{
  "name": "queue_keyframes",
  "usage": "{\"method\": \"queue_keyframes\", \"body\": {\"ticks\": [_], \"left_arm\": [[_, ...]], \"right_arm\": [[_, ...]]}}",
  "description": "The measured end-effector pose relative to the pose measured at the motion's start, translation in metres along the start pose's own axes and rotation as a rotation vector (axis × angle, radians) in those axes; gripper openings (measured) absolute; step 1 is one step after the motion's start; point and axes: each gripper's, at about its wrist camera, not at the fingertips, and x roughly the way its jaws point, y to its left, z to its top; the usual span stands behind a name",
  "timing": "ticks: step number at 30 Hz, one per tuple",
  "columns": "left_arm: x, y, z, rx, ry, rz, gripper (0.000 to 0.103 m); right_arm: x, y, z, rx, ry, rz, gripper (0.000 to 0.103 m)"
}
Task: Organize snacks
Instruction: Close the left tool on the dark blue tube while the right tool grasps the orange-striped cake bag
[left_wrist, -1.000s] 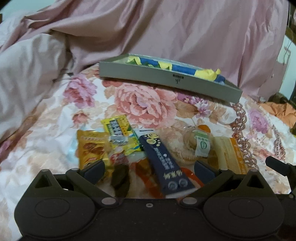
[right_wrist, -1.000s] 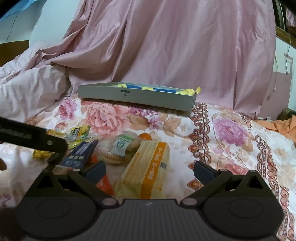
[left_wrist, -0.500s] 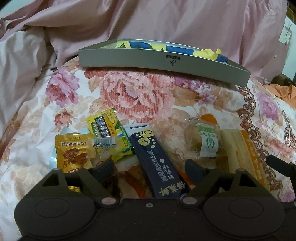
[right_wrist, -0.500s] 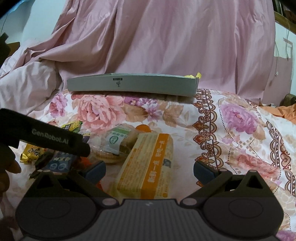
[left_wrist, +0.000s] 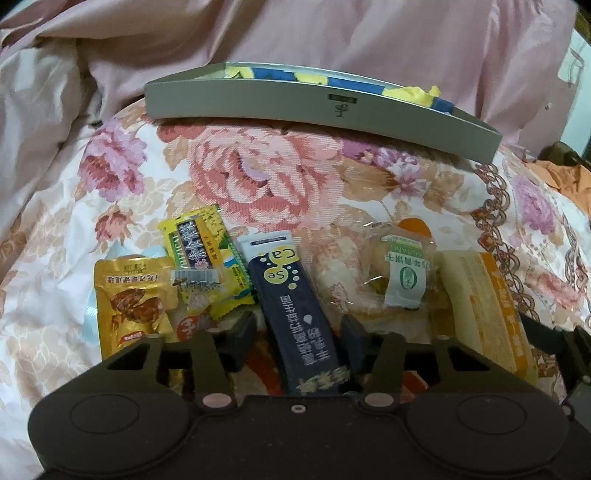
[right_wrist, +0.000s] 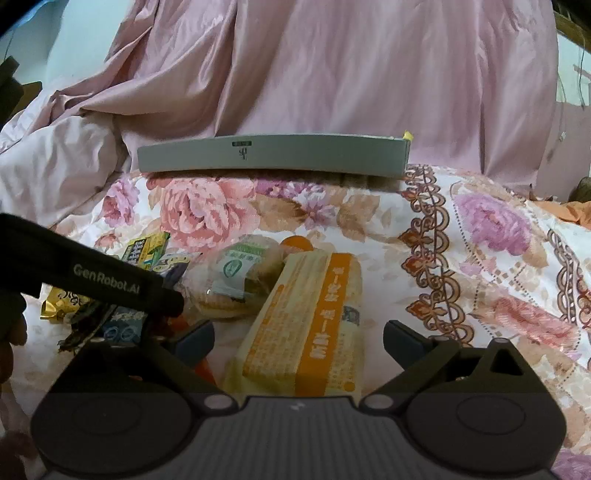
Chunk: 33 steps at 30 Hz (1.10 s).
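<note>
Your left tongs (left_wrist: 298, 334) hide the near end of the dark navy snack box with yellow dots (left_wrist: 295, 306), lower centre of the left view; its fingers flank the box, still a little apart, contact unclear. Your right tongs (right_wrist: 298, 338) gape wide around the pale yellow-and-orange wrapped cake pack (right_wrist: 308, 325), whose near end is cut off. The grey shallow cardboard tray (left_wrist: 314, 107) sits upper centre on the floral bedspread (left_wrist: 258, 177), its contents mostly hidden.
</note>
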Motion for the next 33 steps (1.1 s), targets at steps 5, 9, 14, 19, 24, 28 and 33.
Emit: {"method": "queue_keyframes", "body": {"ticks": [5,9,14,19,24,28,33], "left_arm": [[-0.001,0.007,0.002,-0.046,0.003,-0.015,0.040],[-0.004,0.010,0.001,-0.047,0.009,-0.007,0.035],[-0.012,0.008,-0.007,-0.026,0.014,-0.013,0.037],[-0.003,0.011,-0.003,-0.057,0.026,0.004,0.049],[0.001,0.008,-0.001,-0.055,0.021,0.004,0.053],[-0.001,0.002,-0.003,-0.016,0.010,0.034,0.037],[-0.007,0.009,-0.005,-0.041,0.009,0.018,0.030]], "right_arm": [[0.009,-0.004,0.000,0.031,0.034,0.014,0.096],[0.013,-0.006,0.000,0.058,0.061,0.025,0.091],[0.016,-0.007,-0.002,0.068,0.076,0.025,0.081],[0.014,-0.006,-0.002,0.063,0.066,0.021,0.073],[0.014,-0.005,-0.002,0.058,0.062,0.020,0.073],[0.014,-0.003,-0.003,0.050,0.058,0.017,0.071],[0.013,-0.002,-0.003,0.047,0.046,0.004,0.065]]}}
